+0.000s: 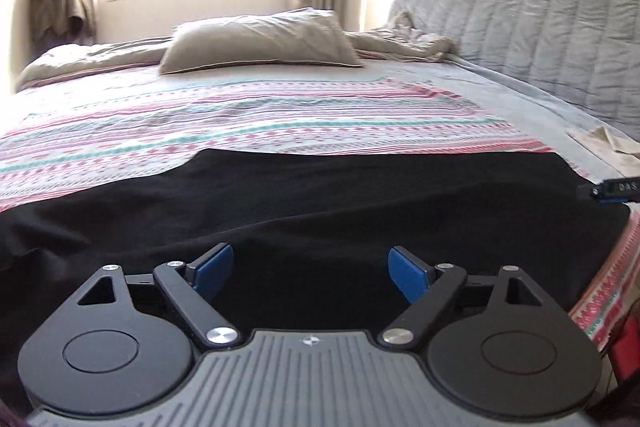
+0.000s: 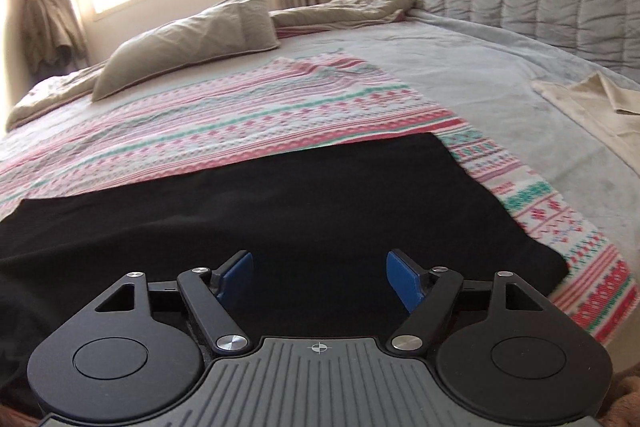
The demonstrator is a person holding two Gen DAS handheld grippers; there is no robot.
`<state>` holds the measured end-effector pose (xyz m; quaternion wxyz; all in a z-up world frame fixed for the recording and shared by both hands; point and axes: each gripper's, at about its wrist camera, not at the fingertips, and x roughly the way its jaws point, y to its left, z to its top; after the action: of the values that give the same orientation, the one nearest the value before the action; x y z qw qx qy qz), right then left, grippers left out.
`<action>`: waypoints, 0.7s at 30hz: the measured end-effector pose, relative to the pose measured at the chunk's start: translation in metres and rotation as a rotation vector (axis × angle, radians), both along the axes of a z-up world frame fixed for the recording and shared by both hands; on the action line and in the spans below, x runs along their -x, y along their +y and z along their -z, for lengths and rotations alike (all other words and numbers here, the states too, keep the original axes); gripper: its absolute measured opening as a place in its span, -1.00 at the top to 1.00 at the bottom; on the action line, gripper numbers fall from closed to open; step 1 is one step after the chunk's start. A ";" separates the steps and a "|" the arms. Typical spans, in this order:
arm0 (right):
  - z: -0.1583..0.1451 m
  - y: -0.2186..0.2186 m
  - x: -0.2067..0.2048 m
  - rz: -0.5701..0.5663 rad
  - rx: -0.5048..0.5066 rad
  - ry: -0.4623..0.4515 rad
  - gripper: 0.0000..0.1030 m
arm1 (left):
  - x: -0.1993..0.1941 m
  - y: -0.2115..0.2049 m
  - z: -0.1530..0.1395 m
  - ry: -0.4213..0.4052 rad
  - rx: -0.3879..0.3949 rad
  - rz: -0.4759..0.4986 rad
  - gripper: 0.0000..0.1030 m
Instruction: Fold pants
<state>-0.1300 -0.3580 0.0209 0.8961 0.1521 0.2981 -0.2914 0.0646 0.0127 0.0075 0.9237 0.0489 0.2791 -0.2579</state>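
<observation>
A sunlit bedroom, the bed point(image 1: 460, 99) under a striped pink-and-green knitted blanket point(image 1: 240, 115). Both the left gripper point(image 1: 310, 273) and the right gripper point(image 2: 320, 277) hover spread wide, empty, over the black fabric pants point(image 2: 280, 199), which lie flat as one broad panel. By my reckoning one fold is done; more remain.

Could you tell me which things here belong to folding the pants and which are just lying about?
For the job:
black pants, flat on the patterned blanket
left gripper, fingers apart
right gripper, fingers apart

Lying about:
pillow
beige cloth
crumpled bedding
quilted headboard
</observation>
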 end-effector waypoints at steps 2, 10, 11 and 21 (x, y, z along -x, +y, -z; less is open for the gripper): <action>0.003 0.016 -0.011 -0.078 -0.011 -0.004 -0.49 | -0.002 0.021 -0.002 0.004 -0.004 -0.077 -0.99; 0.009 0.082 -0.048 -0.344 0.039 -0.026 -0.49 | 0.009 0.100 -0.009 -0.039 -0.035 -0.355 -1.00; 0.009 0.093 -0.052 -0.386 0.056 -0.031 -0.49 | 0.010 0.111 -0.011 -0.047 -0.037 -0.397 -1.00; 0.012 0.202 -0.071 -0.835 0.214 -0.059 -0.49 | 0.017 0.202 -0.014 0.000 0.027 -0.763 -0.75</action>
<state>-0.0591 -0.1562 0.0090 0.9560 -0.0672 0.2764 0.0711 0.0481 0.2148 0.0217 0.9539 -0.0709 0.2738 0.1008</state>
